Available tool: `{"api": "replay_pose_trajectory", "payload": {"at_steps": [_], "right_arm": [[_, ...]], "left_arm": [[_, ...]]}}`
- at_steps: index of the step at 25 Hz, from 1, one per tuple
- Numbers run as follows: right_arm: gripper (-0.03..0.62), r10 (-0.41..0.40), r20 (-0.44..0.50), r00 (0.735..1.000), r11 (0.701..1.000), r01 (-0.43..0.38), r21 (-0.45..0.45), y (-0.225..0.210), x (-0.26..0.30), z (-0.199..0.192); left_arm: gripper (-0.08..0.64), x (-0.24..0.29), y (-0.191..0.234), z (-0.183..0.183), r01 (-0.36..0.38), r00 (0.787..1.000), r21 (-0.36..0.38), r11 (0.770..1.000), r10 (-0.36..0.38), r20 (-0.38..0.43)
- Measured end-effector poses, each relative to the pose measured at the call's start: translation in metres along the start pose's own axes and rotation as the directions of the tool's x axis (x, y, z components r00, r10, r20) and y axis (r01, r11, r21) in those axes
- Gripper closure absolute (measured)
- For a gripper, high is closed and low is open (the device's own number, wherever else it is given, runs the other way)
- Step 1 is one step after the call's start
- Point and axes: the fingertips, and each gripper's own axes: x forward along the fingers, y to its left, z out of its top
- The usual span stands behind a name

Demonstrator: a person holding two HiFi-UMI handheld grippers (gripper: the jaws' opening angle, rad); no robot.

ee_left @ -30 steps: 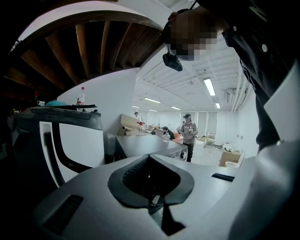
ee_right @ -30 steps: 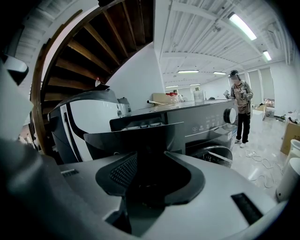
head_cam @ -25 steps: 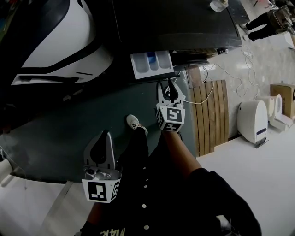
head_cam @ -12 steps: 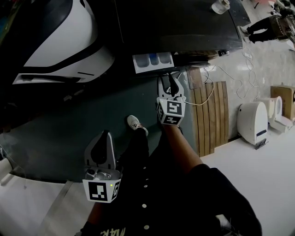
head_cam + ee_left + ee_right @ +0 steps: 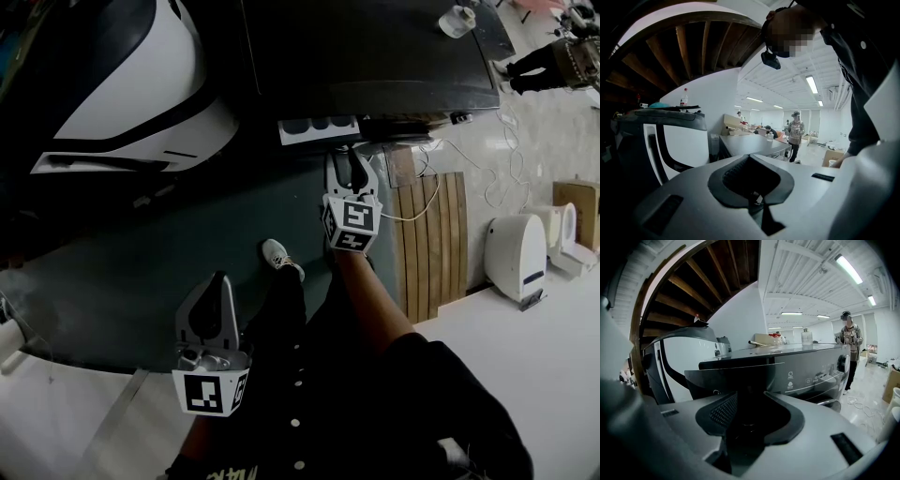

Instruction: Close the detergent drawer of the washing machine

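Closure looks nearly done, judged from how things lie: the drawer [image 5: 319,126] sticks out only a little from the top left of the washer [image 5: 375,47] front, its compartments showing as a narrow strip. The right gripper [image 5: 348,159] points at the drawer's front panel with its fingers drawn together and nothing held between them, so it seems to be used as a blunt pusher. The left gripper [image 5: 217,286] hangs low beside the person's leg, well apart from the washer, its fingers likewise closed and empty.

The next move calls for a straight push along the drawer's own line until the panel sits flush with the washer front. A push off to one corner could skew it in its slot.

Contact is hard to judge. The head view is dark, and the fingertips merge with the shadow under the drawer; in the right gripper view the dark panel fills the space just beyond the fingers, but whether they touch it cannot be told. The left gripper view shows only the room beyond.
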Motion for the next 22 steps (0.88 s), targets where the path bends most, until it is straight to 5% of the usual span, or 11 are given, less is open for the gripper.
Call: {"api": "replay_pose_trajectory", "payload": {"at_steps": [22], "right_arm": [[0.416,0.013,-0.004,1.0,1.0,-0.013,0.002,0.003,0.042,0.02]], "left_arm": [[0.546,0.012,0.007,0.0,-0.018,1.0,-0.042,0.999,0.017,-0.005]]}}
